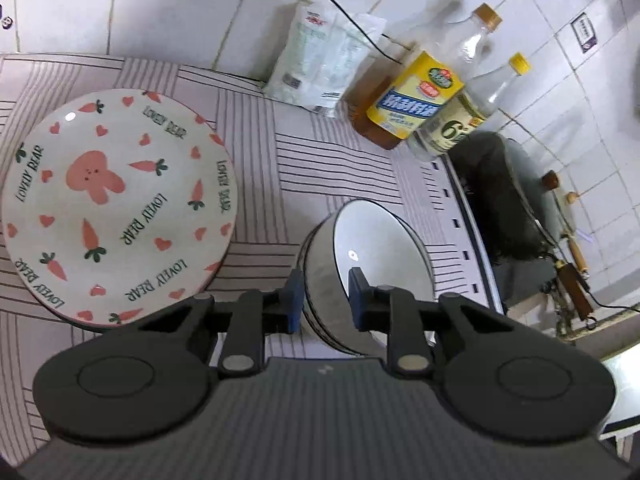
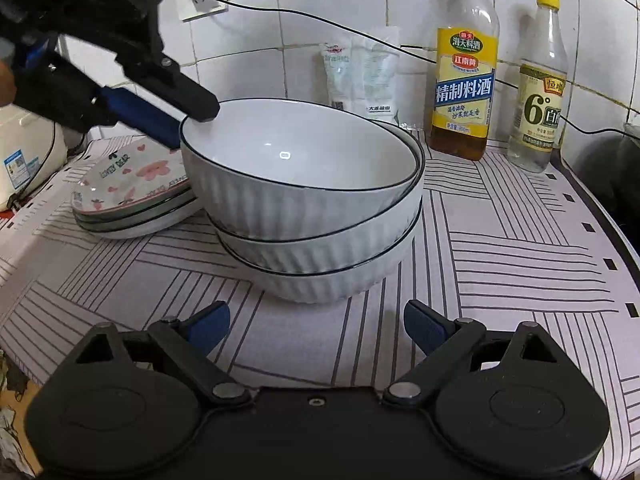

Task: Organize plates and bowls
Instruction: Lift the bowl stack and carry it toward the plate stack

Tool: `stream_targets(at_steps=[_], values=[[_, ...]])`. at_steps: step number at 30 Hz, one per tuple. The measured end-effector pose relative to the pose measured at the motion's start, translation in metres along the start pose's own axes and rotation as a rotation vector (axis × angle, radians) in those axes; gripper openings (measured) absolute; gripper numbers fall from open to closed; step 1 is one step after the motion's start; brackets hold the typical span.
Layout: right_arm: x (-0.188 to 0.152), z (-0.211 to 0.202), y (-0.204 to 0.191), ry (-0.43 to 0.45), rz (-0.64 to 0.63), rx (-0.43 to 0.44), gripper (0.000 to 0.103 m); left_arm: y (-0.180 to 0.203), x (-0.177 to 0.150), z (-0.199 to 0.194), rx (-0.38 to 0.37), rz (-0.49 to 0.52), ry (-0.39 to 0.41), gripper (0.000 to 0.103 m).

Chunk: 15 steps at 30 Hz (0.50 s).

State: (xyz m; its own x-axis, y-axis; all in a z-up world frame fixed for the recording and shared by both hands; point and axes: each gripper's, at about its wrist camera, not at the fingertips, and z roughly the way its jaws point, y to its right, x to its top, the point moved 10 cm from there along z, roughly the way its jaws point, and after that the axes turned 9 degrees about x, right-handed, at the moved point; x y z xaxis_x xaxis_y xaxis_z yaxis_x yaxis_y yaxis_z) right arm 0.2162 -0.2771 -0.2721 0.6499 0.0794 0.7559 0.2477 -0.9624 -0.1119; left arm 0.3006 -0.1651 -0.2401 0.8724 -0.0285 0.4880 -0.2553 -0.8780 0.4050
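Three white ribbed bowls with dark rims stand stacked on the striped cloth; the top bowl (image 2: 296,168) sits tilted in the two below. My left gripper (image 1: 325,298) is shut on the top bowl's rim (image 1: 372,260), one finger inside and one outside; it also shows in the right wrist view (image 2: 176,118) at the bowl's left rim. A stack of plates with a pink rabbit and carrots (image 1: 116,208) lies left of the bowls (image 2: 132,196). My right gripper (image 2: 316,328) is open and empty, just in front of the bowl stack.
A yellow-labelled cooking wine bottle (image 2: 464,68), a clear vinegar bottle (image 2: 540,88) and white packets (image 2: 360,76) stand against the tiled wall. A black cable (image 2: 320,16) runs along the wall. A white appliance (image 2: 24,156) is at far left; a dark stove area (image 1: 504,208) lies right.
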Motion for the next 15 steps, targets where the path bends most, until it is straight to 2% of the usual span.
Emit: stream_targets(at_steps=[5,7,9,10,12,15], values=[[0.002,0.007,-0.002,-0.002,-0.036,0.001,0.096,0.005,-0.001,0.002,-0.018,0.005,0.006,0.025],[0.003,0.010,0.000,-0.002,-0.045,-0.001,0.096,0.008,-0.001,0.000,-0.059,-0.009,0.020,0.035],[0.006,0.014,0.004,0.004,-0.039,-0.006,0.096,0.011,0.000,-0.005,-0.113,-0.023,0.042,0.053],[0.007,0.015,0.006,0.009,-0.031,-0.007,0.096,0.012,0.000,-0.004,-0.119,-0.019,0.050,0.055],[0.011,0.017,0.010,0.024,-0.009,-0.001,0.096,0.010,0.000,0.005,-0.098,-0.001,0.050,0.057],[0.015,0.023,0.012,0.034,0.018,0.020,0.098,0.001,-0.004,0.032,-0.052,0.004,-0.017,0.053]])
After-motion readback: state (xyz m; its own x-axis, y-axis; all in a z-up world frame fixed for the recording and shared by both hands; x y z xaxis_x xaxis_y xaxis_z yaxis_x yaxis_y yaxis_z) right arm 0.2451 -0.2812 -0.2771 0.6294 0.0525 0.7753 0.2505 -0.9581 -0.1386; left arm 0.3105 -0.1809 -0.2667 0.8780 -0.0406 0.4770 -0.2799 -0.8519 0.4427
